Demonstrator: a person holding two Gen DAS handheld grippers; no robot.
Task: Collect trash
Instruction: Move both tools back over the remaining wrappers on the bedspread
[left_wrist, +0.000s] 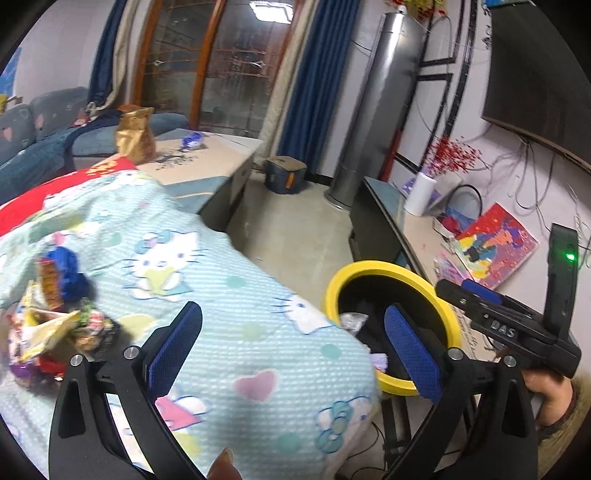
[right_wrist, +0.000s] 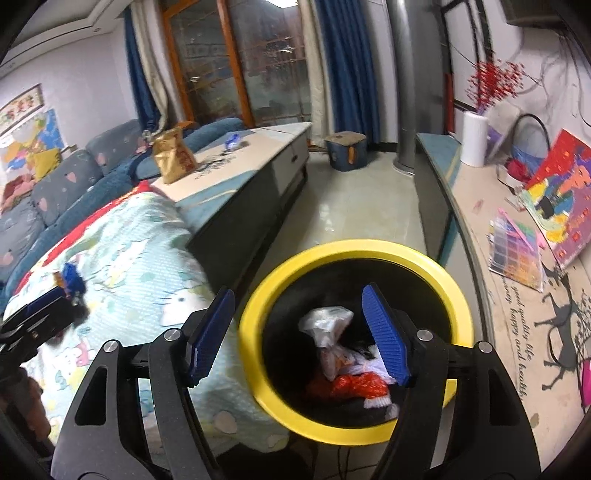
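A yellow-rimmed black bin (right_wrist: 354, 251) stands beside the table with white, red and clear wrappers (right_wrist: 332, 347) inside; it also shows in the left wrist view (left_wrist: 373, 267). My right gripper (right_wrist: 299, 332) is open and empty above the bin's mouth. My left gripper (left_wrist: 291, 350) is open and empty over the Hello Kitty cloth (left_wrist: 229, 295). A pile of crumpled wrappers (left_wrist: 48, 325) with a blue scrap (left_wrist: 68, 273) lies on the cloth, left of the left gripper. The right gripper's body (left_wrist: 517, 325) shows at the right of the left wrist view.
A gold bag (right_wrist: 173, 155) and a blue wrapper (right_wrist: 232, 140) sit on the long coffee table (right_wrist: 266, 155). A sofa (right_wrist: 55, 184) runs along the left. A side counter (right_wrist: 517, 295) holds a paper roll (right_wrist: 474, 138), pictures and sheets. A box (right_wrist: 347, 151) and a grey column (left_wrist: 373, 122) stand on the floor.
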